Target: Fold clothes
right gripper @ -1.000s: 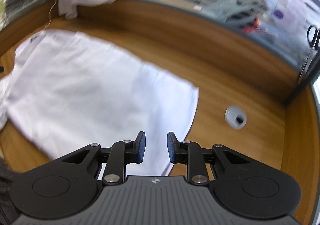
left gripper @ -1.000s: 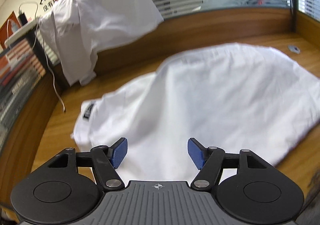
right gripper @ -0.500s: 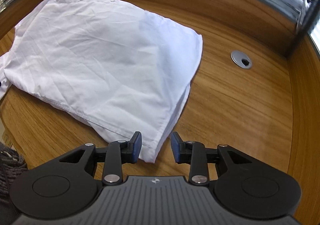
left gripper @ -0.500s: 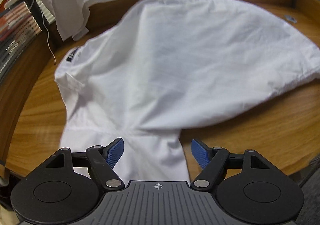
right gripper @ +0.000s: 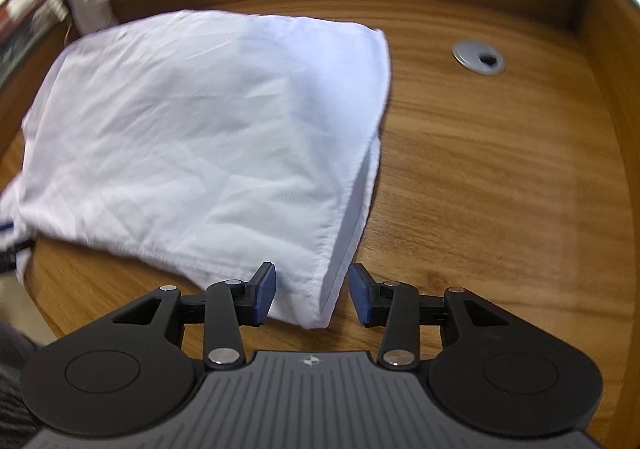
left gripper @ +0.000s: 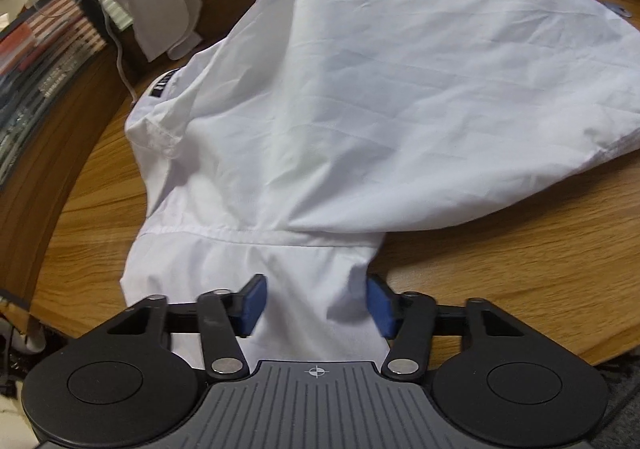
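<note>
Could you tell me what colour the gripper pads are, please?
Blue pads, clearest in the right wrist view.

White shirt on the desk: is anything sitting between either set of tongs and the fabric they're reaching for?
Nothing visible. The white shirt already lies between the closing left tongs, and its corner sits between the opening right tongs. The cable grommet lies well clear on the desk.

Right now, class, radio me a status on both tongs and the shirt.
Left tongs closing, shirt sleeve between pads, not pinched. Right tongs opening around hem corner. Nothing in the way on desk.
</note>
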{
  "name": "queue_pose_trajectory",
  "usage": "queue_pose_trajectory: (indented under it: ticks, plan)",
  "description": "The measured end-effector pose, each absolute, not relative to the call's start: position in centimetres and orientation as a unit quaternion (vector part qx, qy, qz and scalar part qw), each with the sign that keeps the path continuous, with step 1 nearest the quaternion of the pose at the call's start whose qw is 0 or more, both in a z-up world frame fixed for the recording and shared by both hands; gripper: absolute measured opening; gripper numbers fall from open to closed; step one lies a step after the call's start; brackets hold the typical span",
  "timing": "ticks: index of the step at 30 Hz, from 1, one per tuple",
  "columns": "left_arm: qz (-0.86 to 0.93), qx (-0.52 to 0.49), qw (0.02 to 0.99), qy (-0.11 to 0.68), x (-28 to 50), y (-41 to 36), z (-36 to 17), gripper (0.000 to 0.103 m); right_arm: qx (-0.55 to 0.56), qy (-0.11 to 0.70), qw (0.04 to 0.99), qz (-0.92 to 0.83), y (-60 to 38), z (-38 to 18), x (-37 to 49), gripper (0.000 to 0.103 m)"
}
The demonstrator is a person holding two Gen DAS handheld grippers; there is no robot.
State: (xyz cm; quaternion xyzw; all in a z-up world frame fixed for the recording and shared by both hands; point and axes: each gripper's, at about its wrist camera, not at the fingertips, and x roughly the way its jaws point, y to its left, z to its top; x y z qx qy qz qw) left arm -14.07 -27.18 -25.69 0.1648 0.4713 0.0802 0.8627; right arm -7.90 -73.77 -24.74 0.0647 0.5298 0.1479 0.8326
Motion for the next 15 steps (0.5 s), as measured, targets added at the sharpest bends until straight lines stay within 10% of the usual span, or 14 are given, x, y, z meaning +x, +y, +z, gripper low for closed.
queue_pose_trajectory:
  ticks: [5, 8, 15]
  plan:
    - [0.111, 0.159, 0.862, 0.469, -14.5, -26.6, -25.4, 0.043, 0.129, 0.537, 0.821, 0.146, -74.9, -25.5, -7.1, 0.043]
    - [0.118, 0.165, 0.864, 0.462, -14.9, -26.6, -25.1, 0.033, 0.149, 0.533, 0.818, 0.154, -75.0, -25.3, -7.0, 0.001]
    - [0.149, 0.130, 0.867, 0.457, -15.0, -25.6, -23.5, 0.029, 0.215, 0.473, 0.828, 0.208, -76.6, -21.1, -8.0, 0.001]
